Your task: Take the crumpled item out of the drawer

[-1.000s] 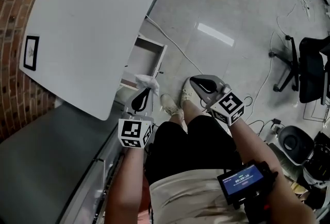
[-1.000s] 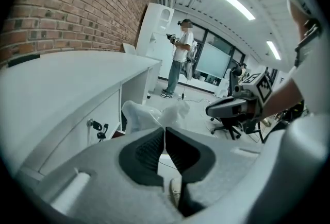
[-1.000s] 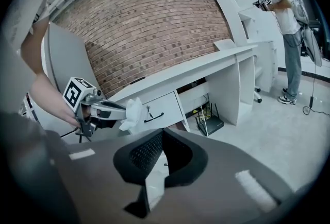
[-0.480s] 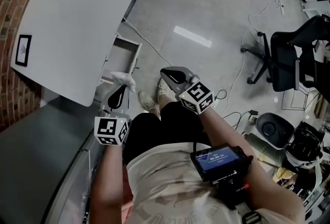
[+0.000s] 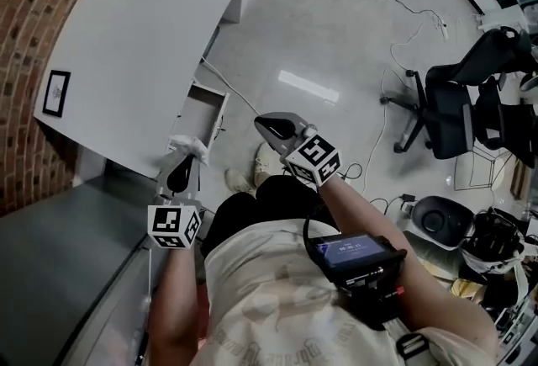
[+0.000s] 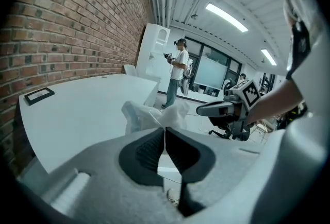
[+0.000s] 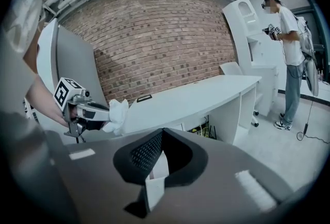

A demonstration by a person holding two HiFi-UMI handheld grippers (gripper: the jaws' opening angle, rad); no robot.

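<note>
Head view is showing the person standing at the near edge of the white curved desk [image 5: 143, 36], with the left gripper [image 5: 187, 157] holding the crumpled white item [image 5: 187, 144] right at its tips. Left gripper view is making the grip plain: the two dark pads are pinching together on a fold of the wad, and the rest of it is bunching up just beyond the jaws, with no clear long axis, only a loose puff.

What matters for the next move is where the wad is sitting against the open drawer [image 5: 202, 108]. From overhead the drawer is lying just beyond the gripper tips, under the desk's edge, and the wad is appearing in front of its near end rather than down inside it. From the right gripper view the wad is hanging about level with the desk top, so I am judging it to be out of the drawer and free in the air.

Off to the side, the right gripper [image 5: 259, 120] is hanging over the floor, well apart from the wad, jaws closed together with nothing between them. The left hand is plainly the one doing the carrying; I am guessing whatever comes next, setting the wad down or shutting the drawer, is turning on that clearance.
</note>
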